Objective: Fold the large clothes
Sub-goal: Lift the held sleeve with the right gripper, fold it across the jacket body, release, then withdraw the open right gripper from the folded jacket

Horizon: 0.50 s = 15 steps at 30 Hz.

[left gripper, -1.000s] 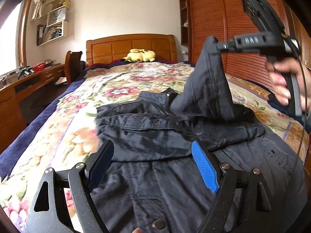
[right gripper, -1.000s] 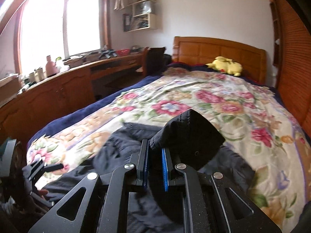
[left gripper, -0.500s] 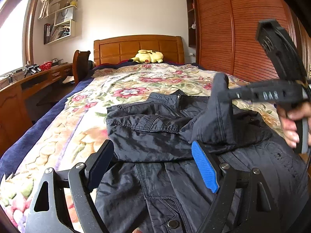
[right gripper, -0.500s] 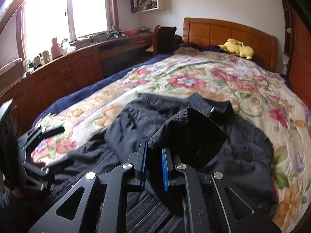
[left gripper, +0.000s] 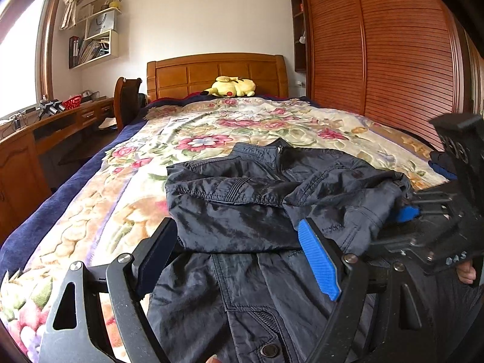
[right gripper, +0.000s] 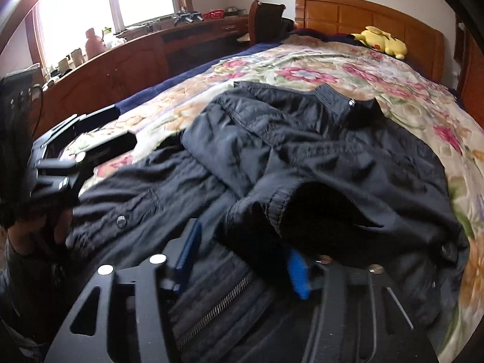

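A bed (left gripper: 211, 139) with a floral bedspread (left gripper: 248, 121) and wooden headboard (left gripper: 193, 75) fills the room. A louvred wooden wardrobe (left gripper: 393, 45) lines one side; a long wooden desk (right gripper: 133, 57) runs under a bright window (right gripper: 78, 3). White walls, wall shelves (left gripper: 93, 42).

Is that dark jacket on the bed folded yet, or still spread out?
Partly folded: the jacket has both sleeves laid across its chest, but its lower body still stretches out unfolded on the bed.

Yellow plush toy (left gripper: 233, 86) lies by the wooden headboard (left gripper: 187, 75).
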Each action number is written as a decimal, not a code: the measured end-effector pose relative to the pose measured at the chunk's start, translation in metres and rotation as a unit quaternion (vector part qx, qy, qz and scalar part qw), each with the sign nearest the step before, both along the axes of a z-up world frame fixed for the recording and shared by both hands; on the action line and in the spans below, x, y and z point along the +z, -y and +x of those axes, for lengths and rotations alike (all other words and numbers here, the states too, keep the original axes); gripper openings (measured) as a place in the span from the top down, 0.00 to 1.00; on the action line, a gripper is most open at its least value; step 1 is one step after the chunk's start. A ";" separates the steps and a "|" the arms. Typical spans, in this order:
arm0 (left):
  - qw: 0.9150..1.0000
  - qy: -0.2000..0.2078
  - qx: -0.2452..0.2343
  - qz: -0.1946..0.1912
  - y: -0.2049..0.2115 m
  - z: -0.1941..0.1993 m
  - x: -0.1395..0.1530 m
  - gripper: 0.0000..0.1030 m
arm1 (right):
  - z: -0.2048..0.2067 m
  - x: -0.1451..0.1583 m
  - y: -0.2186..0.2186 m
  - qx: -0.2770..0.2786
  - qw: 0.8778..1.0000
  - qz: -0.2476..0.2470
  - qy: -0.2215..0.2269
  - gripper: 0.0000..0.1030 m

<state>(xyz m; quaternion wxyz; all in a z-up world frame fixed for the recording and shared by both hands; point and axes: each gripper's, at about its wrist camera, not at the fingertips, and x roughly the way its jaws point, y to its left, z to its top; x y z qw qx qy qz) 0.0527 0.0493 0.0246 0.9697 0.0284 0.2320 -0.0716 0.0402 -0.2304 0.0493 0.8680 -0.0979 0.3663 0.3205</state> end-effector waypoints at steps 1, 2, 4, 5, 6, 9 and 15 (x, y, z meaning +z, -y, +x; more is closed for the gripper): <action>1.000 0.000 -0.001 0.000 0.000 0.000 0.000 0.20 | -0.003 0.000 0.004 -0.002 1.000 0.002 -0.001 0.45; 1.000 0.000 -0.001 0.000 0.001 0.000 -0.001 0.20 | -0.006 0.002 0.008 -0.006 1.000 0.003 0.001 0.45; 1.000 0.000 -0.002 0.000 0.001 0.000 -0.002 0.20 | -0.012 0.003 0.017 -0.017 1.000 0.003 0.007 0.45; 1.000 0.000 -0.004 0.000 0.002 0.000 -0.003 0.20 | -0.015 0.003 0.023 -0.022 1.000 0.005 0.009 0.45; 1.000 0.000 -0.005 -0.001 0.002 -0.001 -0.003 0.20 | -0.018 0.002 0.029 -0.030 0.999 0.007 0.010 0.45; 1.000 -0.001 -0.013 0.001 0.008 -0.001 -0.004 0.20 | -0.026 -0.005 0.046 -0.058 0.998 -0.003 0.019 0.44; 0.999 0.001 -0.046 -0.003 0.033 -0.005 0.001 0.20 | -0.029 -0.015 0.086 -0.154 0.986 -0.037 0.057 0.44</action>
